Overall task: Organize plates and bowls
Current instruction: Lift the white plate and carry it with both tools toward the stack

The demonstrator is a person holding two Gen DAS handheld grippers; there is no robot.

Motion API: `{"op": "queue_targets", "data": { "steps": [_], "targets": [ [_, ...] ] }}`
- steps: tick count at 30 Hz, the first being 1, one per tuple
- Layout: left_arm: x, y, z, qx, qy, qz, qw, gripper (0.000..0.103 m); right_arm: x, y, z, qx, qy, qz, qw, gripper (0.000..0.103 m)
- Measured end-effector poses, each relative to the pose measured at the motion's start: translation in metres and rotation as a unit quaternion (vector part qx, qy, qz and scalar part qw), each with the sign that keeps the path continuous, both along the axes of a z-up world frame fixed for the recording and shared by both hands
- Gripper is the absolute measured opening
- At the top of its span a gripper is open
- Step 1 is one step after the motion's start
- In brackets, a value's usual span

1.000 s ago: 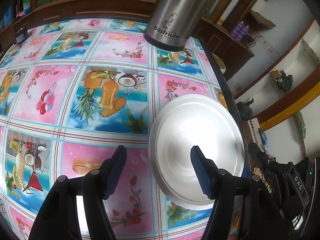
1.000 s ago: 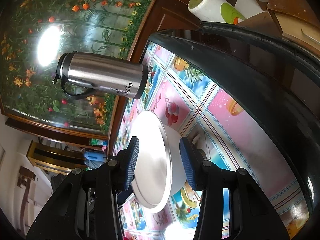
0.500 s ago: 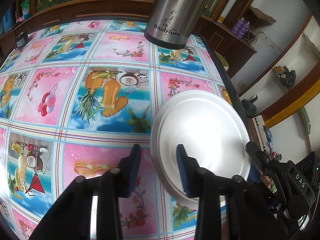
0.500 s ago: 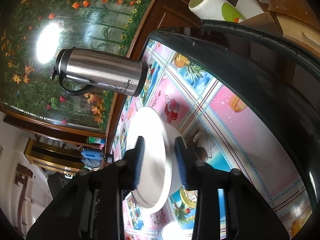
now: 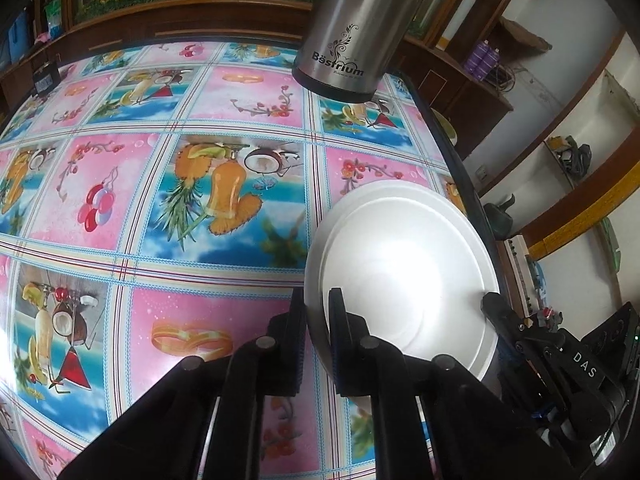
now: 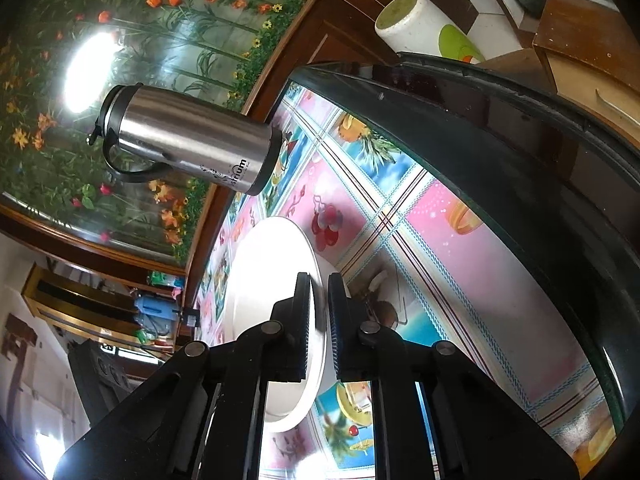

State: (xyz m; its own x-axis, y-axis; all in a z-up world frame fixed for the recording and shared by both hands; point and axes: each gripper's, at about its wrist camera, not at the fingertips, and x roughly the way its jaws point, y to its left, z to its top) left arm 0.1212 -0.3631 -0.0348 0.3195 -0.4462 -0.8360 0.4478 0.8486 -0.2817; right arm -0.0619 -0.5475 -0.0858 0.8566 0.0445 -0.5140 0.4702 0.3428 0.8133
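A white plate (image 5: 400, 272) lies near the right edge of the table, over what looks like a second white dish beneath it. My left gripper (image 5: 318, 312) is shut on the plate's near-left rim. Its jaws finish closing, with one pad above the rim and one below. In the right wrist view the plate (image 6: 272, 280) shows edge-on, and my right gripper (image 6: 319, 304) is shut on the opposite rim in the same way. The right gripper's fingers (image 5: 496, 312) show at the plate's right edge in the left wrist view.
A steel vacuum flask (image 5: 352, 28) stands beyond the plate on the fruit-patterned tablecloth (image 5: 160, 200); it also shows as the flask (image 6: 188, 144) in the right wrist view. The table's black edge (image 6: 480, 140) runs close to the plate. Wooden cabinets and shelves surround the table.
Both grippers stood open around the plate's rim and have closed onto it. The plate and the flask have stayed where they were.
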Motion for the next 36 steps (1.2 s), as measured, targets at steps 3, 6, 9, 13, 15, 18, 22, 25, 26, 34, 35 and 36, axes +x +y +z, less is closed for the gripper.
{"op": "queue_targets", "data": {
  "steps": [3,6,9,13,15,18,22,25,26,34,35,36],
  "targets": [
    [-0.001,0.003,-0.001,-0.007,0.004,-0.001,1.0,0.009,0.001,0.001,0.002,-0.007,0.001,0.001,1.0,0.008],
    [-0.001,0.01,-0.001,-0.015,0.008,0.003,0.9999,0.009,0.003,0.004,0.003,-0.016,0.002,0.005,1.0,0.008],
    [-0.001,0.022,-0.002,-0.025,0.011,0.01,0.9996,0.009,0.007,0.01,0.006,-0.027,0.004,0.016,1.0,0.007],
    [0.001,0.046,0.0,-0.039,0.014,0.024,0.9989,0.009,0.018,0.027,0.013,-0.058,0.01,0.043,0.997,0.006],
    [0.001,0.061,0.001,-0.041,0.009,0.033,0.9986,0.009,0.023,0.037,0.016,-0.072,0.012,0.057,0.996,0.006],
    [0.001,0.08,0.0,-0.045,0.012,0.042,0.998,0.009,0.029,0.05,0.017,-0.075,0.006,0.078,0.994,0.006],
    [0.001,0.097,-0.001,-0.05,0.023,0.049,0.9972,0.009,0.034,0.068,0.019,-0.098,0.011,0.087,0.991,0.007],
    [-0.003,0.111,0.001,-0.056,0.021,0.054,0.9967,0.009,0.033,0.078,0.02,-0.102,0.008,0.087,0.991,0.007],
    [-0.005,0.114,0.002,-0.057,0.019,0.055,0.9967,0.009,0.034,0.082,0.019,-0.104,0.007,0.087,0.991,0.007],
    [-0.023,0.158,0.008,-0.072,0.011,0.07,0.9949,0.009,0.03,0.114,0.018,-0.105,-0.003,0.098,0.99,0.007],
    [-0.025,0.163,0.008,-0.072,0.011,0.073,0.9947,0.009,0.029,0.119,0.019,-0.104,-0.006,0.101,0.989,0.007],
    [-0.027,0.169,0.007,-0.071,0.01,0.075,0.9946,0.009,0.027,0.124,0.022,-0.105,-0.01,0.102,0.989,0.007]
  ]
}}
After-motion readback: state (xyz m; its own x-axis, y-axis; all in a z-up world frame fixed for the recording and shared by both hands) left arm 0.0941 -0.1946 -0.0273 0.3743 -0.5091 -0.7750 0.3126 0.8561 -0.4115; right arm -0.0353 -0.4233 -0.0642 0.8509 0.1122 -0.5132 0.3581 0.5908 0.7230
